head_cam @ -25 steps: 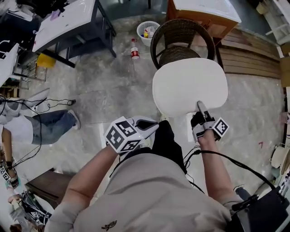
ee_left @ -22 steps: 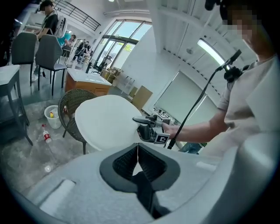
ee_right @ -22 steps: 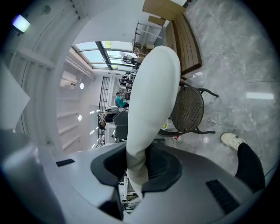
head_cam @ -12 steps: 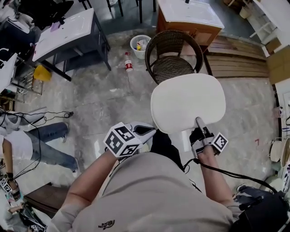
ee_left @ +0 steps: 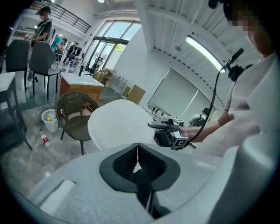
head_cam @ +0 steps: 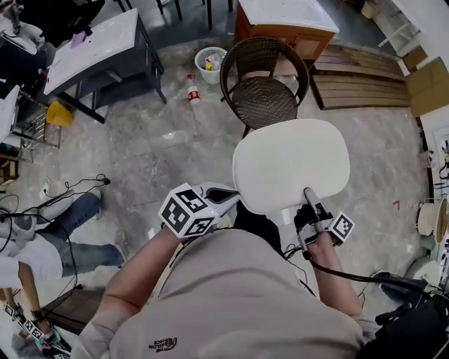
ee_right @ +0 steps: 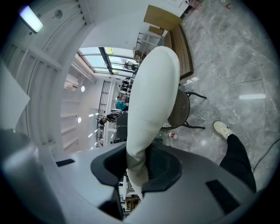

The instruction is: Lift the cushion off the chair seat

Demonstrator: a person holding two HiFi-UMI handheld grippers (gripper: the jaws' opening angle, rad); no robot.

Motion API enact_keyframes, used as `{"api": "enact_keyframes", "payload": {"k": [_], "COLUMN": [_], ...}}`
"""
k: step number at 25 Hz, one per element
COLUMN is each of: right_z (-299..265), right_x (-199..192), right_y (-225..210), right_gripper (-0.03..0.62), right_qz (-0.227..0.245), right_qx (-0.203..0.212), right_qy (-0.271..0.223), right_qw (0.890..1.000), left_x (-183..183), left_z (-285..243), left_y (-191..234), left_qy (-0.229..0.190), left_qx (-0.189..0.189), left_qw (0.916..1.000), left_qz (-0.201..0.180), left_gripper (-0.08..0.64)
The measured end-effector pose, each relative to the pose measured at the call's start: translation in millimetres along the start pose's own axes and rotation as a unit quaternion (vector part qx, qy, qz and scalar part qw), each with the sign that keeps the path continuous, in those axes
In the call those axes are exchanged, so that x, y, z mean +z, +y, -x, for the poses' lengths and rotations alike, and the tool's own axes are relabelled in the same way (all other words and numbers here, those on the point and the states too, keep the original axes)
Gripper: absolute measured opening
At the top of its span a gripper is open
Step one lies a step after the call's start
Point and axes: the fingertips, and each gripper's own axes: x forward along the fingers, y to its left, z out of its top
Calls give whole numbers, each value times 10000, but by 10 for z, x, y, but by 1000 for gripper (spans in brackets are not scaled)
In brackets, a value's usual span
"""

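Observation:
The white cushion (head_cam: 291,165) hangs in the air in front of me, clear of the brown wicker chair (head_cam: 263,98), whose woven seat lies bare beyond it. My right gripper (head_cam: 309,195) is shut on the cushion's near edge. In the right gripper view the cushion (ee_right: 153,96) stands edge-on, pinched between the pads of that gripper (ee_right: 135,168), with the chair (ee_right: 179,111) behind. My left gripper (head_cam: 228,198) floats at the cushion's near left corner, apart from it. In its own view the left gripper (ee_left: 138,153) is shut on nothing, facing the cushion (ee_left: 118,124) and the chair (ee_left: 76,118).
A white wastebasket (head_cam: 210,63) and a bottle (head_cam: 190,93) sit on the marble floor left of the chair. A dark table with a white top (head_cam: 91,49) stands far left, a wooden cabinet (head_cam: 280,17) behind, planks (head_cam: 358,87) right. A person (head_cam: 63,231) sits on the floor at left.
The cushion has come up and back towards me in the right gripper, uncovering the whole chair seat. The left gripper drifted back alongside it, still shut and empty.

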Motion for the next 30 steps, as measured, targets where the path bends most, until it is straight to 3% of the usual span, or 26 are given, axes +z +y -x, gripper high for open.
{"api": "enact_keyframes", "payload": {"k": [12, 30], "right_z": [207, 187], "right_x": [-152, -241], "right_y": [51, 51], "right_gripper": [94, 94], "right_qz": [21, 130], "right_qx": [-121, 66], "right_qy": [0, 166], "right_qw": [9999, 9998], "left_x": [-3, 25], "left_z": [34, -11], "left_y": [-18, -171], "left_qy": [-41, -57], "left_qx": [-88, -22], "left_qw": [10000, 9998], "left_qz": [-14, -167], "left_gripper": [8, 8]}}
